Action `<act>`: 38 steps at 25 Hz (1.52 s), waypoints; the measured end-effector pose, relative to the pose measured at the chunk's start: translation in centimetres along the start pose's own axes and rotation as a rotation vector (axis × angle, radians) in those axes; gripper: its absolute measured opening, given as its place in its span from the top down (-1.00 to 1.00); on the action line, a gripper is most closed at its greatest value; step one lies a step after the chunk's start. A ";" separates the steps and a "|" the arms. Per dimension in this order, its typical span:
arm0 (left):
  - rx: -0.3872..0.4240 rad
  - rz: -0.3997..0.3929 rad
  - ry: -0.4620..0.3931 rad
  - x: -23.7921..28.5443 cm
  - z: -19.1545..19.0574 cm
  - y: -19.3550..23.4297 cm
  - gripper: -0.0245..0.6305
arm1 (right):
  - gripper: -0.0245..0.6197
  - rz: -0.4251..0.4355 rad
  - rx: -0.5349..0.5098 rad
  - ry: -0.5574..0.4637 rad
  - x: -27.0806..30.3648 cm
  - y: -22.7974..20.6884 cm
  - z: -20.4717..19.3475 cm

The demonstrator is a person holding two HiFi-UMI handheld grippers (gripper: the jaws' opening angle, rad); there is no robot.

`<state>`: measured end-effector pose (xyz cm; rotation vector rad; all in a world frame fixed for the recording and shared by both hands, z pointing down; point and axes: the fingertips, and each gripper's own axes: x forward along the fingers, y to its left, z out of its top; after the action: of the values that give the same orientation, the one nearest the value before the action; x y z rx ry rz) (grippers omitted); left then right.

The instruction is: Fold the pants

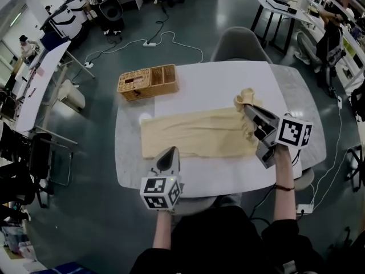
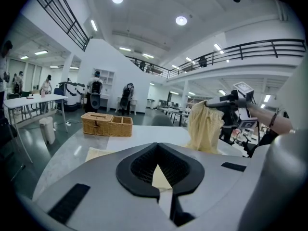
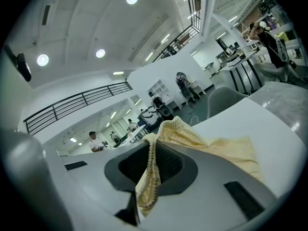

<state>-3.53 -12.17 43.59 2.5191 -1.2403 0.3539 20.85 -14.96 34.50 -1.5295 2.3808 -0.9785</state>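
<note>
pale yellow cloth pants lie flat lengthwise across the white round-cornered table, waist end at the right; right gripper is pinched tight on the ribbed waistband, holding that end bunched up off the top while the rest lies flat; left gripper sits at the near long edge, jaws together with a sliver of the cloth between them, so I read it as nipping that edge; fold not made yet; risks as I see them: right bite is a small gathered bit of rib, could slip out if the carry across drags the weight; if the left lets go early the whole piece slides and the fold lands skewed; woven wicker basket is well apart at the far left, no clash.
</note>
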 end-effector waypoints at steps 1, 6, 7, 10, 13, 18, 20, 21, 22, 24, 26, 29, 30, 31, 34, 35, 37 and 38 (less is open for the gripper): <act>-0.003 0.005 0.001 -0.2 -0.1 0.2 0.90 | 0.80 0.010 -0.001 0.002 0.3 0.4 0.0; -0.021 0.049 -0.003 -1.3 -0.2 1.3 0.90 | 0.80 0.000 0.009 0.039 1.4 0.9 -0.8; -0.024 0.059 -0.005 -1.4 -0.2 1.4 0.90 | 0.80 0.013 0.010 0.040 1.6 1.3 -0.8; -0.036 0.090 -0.006 -1.9 -0.1 1.8 0.90 | 0.80 0.077 0.006 0.050 2.6 2.6 -0.7; -0.044 0.115 -0.007 -2.0 -0.1 1.7 0.90 | 0.80 0.141 0.000 0.063 3.6 3.8 -0.3; -0.050 0.162 -0.013 -2.5 0.2 1.3 0.90 | 0.80 0.200 0.004 0.091 4.5 4.7 -0.2; -0.054 0.181 -0.016 -2.9 0.2 1.5 0.90 | 0.80 0.232 0.006 0.101 5.1 5.5 -0.4; -0.056 0.192 -0.018 -3.0 0.2 1.6 0.90 | 0.80 0.249 0.005 0.107 5.4 5.9 -0.4; -0.059 0.202 -0.020 -3.1 0.1 1.6 0.90 | 0.80 0.266 0.004 0.111 5.5 6.1 -0.4; -0.064 0.219 -0.025 -3.3 0.2 1.5 0.90 | 0.80 0.306 0.001 0.119 5.9 6.7 -0.2; -0.068 0.236 -0.030 -3.5 0.1 1.6 0.90 | 0.80 0.346 0.006 0.126 6.4 7.6 -0.1; -0.080 0.265 -0.034 -4.2 -0.2 2.2 0.90 | 0.80 0.387 0.010 0.139 7.3 8.7 -0.5; -0.082 0.273 -0.035 -4.4 -0.3 2.4 0.90 | 0.80 0.399 0.012 0.143 7.6 9.0 -0.7; -0.085 0.281 -0.036 -4.6 -0.4 2.6 0.90 | 0.80 0.409 0.013 0.147 7.8 9.3 -0.8; -0.095 0.305 -0.036 -5.1 -0.6 2.9 0.90 | 0.80 0.431 0.011 0.161 8.4 10.1 -1.0; -0.097 0.314 -0.036 -5.3 -0.6 3.0 0.90 | 0.80 0.434 0.011 0.165 8.6 10.2 -1.1; -0.101 0.326 -0.034 -5.6 -0.6 3.4 0.90 | 0.80 0.433 0.008 0.176 9.1 10.4 -1.4; -0.101 0.331 -0.033 -5.8 -0.6 3.8 0.90 | 0.80 0.429 0.006 0.181 9.4 10.5 -1.6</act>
<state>-10.02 -9.94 42.79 2.2423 -1.6485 0.3153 7.71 -19.45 31.55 -0.8956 2.6623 -1.0508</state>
